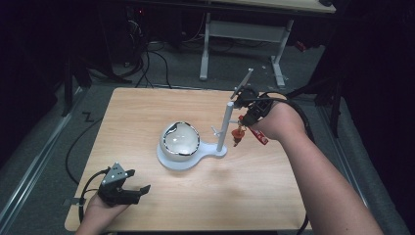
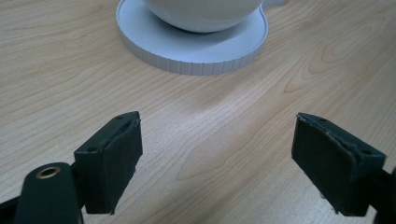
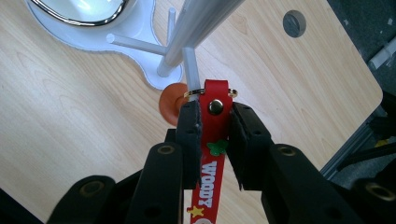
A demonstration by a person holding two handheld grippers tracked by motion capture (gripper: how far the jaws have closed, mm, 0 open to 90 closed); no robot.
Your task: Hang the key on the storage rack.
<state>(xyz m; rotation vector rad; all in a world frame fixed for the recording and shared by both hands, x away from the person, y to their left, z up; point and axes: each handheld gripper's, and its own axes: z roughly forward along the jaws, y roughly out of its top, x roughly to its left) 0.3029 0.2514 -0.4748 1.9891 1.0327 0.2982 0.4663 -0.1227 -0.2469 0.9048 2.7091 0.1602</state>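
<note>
A dim room surrounds the light wooden table; beyond it, grey floor, black cables and a white-legged desk.

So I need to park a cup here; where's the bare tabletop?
Free: the wood between the left hand-held gripper and the white stand base, plus the far-left corner. Crowded: around the post, where the right hand-held gripper grips the red strap.

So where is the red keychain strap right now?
The red keychain strap is clamped in the right gripper, right of the white stand's post, its gold ring at a peg.
</note>
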